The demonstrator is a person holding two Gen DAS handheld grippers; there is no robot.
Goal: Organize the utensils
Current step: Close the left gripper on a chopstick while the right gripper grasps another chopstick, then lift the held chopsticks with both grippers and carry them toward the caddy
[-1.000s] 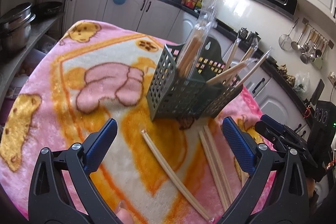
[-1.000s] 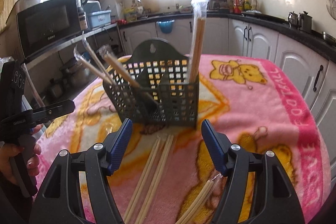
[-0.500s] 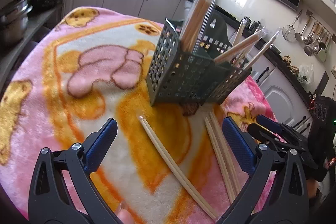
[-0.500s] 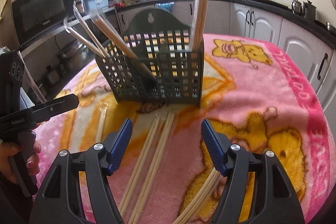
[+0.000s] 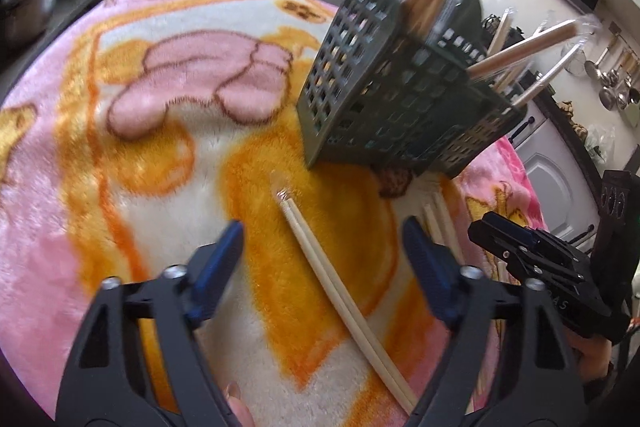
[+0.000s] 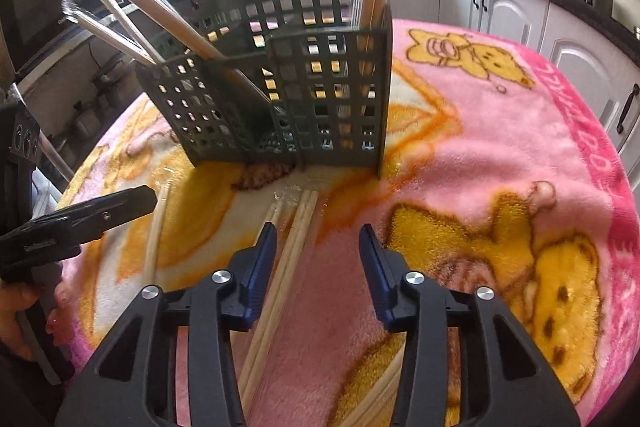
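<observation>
A: Where do the loose utensils lie?

B: On the blanket-covered surface (image 5: 120, 155), at about six o'clock from the green holder (image 5: 400, 99). One wrapped chopstick pair (image 5: 340, 291) runs between the jaws of the left hand-held gripper (image 5: 320, 255). Those jaws have just been closing, yet the pads stand clear of the pair, so it grips nothing.

A: And the right one?

B: The right hand-held gripper (image 6: 318, 259) has also just been closing and stands about half open over two more chopstick pairs (image 6: 296, 227), one between its jaws, not pinched. Both tools tilt downward, probably because the pairs lie flat and must be taken from above.

A: What does each view add?

B: The right view shows the holder's (image 6: 280, 99) tall back with its hanging hole at twelve o'clock, and the person's hand (image 6: 24, 311) at nine. The left view shows the right tool from the side, at three o'clock.
</observation>
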